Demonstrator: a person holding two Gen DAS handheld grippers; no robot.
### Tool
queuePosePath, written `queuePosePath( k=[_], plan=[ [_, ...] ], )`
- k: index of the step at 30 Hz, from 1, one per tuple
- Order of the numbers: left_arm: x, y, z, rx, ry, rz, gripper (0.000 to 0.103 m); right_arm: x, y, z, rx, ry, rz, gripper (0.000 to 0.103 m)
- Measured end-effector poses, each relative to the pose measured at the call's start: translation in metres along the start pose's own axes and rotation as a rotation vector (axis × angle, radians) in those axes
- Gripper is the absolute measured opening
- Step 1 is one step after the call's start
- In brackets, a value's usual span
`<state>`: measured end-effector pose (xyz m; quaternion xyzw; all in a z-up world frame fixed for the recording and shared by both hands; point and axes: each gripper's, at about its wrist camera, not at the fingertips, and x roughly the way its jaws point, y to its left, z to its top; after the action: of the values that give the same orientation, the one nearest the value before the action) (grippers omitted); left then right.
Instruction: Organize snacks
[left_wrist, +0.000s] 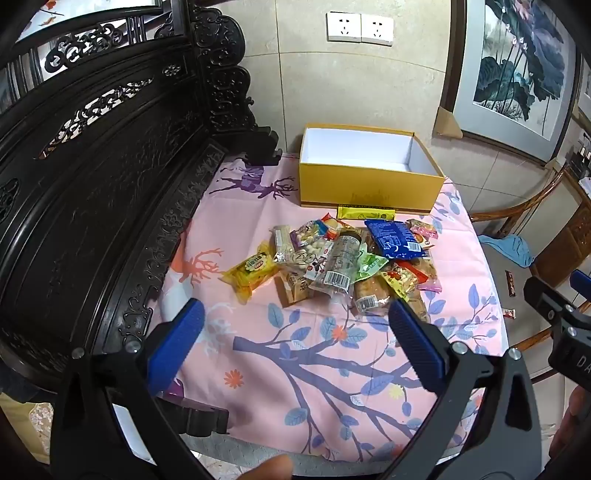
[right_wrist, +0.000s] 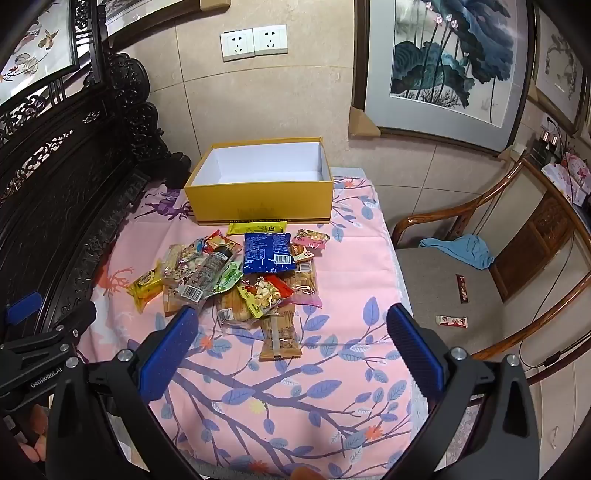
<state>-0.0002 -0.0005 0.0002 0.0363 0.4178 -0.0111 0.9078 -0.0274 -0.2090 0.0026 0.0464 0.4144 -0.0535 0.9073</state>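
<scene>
Left wrist view: left gripper (left_wrist: 295, 321) and right gripper (right_wrist: 291, 325) both hover spread wide, empty—snack pile (right_wrist: 236, 277) heaped before the empty yellow box (right_wrist: 258, 195) (nothing packed). Next, probably: descend, pinch one packet.

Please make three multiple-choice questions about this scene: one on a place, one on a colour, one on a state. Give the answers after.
1. Where does the snack pile lie?
A. inside the box
B. on the cloth, in front of the box
C. on the chair

2. What colour is the box outside?
A. yellow
B. red
C. green

3. How is the right tool?
A. shut on a packet
B. open, holding nothing
C. inside the box

Answers: B, the packets rest on the pink cloth; A, its walls are yellow; B, its fingers stand wide apart.
</scene>
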Motion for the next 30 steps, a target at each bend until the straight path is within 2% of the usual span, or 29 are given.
queuePosePath(
  k=[30],
  plan=[
    [0.0013,0.0002,-0.0035,-0.010,0.008,-0.007,0.101,-0.0012,0.0001,-0.0009,0.002,-0.005,0.003,0.102]
  ],
)
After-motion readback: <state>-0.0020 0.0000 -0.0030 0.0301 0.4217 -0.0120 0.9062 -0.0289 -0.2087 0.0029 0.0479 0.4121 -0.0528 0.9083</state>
